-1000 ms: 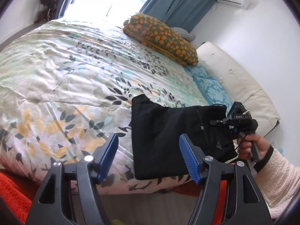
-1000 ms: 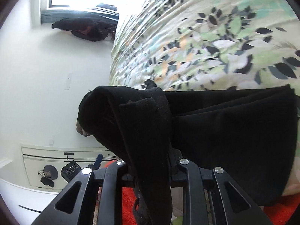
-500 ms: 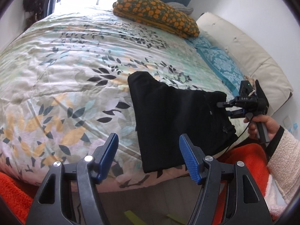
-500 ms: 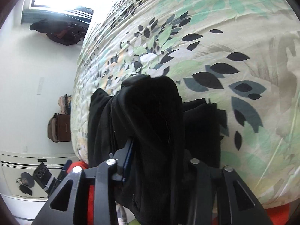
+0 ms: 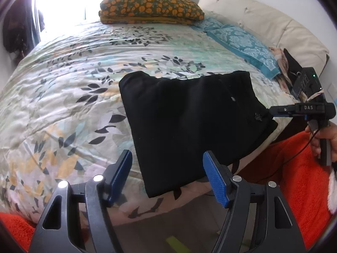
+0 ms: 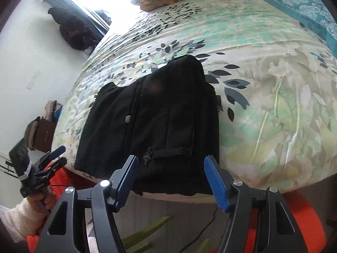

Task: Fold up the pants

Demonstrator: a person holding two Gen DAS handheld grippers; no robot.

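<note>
Nearest us, in the lower part of each wrist view, we hold two grippers: the left gripper (image 5: 167,176) has its blue fingers (image 5: 215,182) apart and opening with nothing gripped, and the right gripper (image 6: 170,178) is opening too, its pads clear of the cloth. Just beyond, at mid-frame, one pair of black pants (image 5: 189,122) lies folded into a flat packet at the bed's (image 5: 69,97) near edge, likely set there for easy reach. Farther, upper frame, one orange-patterned pillow (image 5: 151,7) lies by one teal pillow (image 5: 242,42).

Black pants (image 5: 189,122), leaf-print bedspread (image 5: 63,88)
</note>
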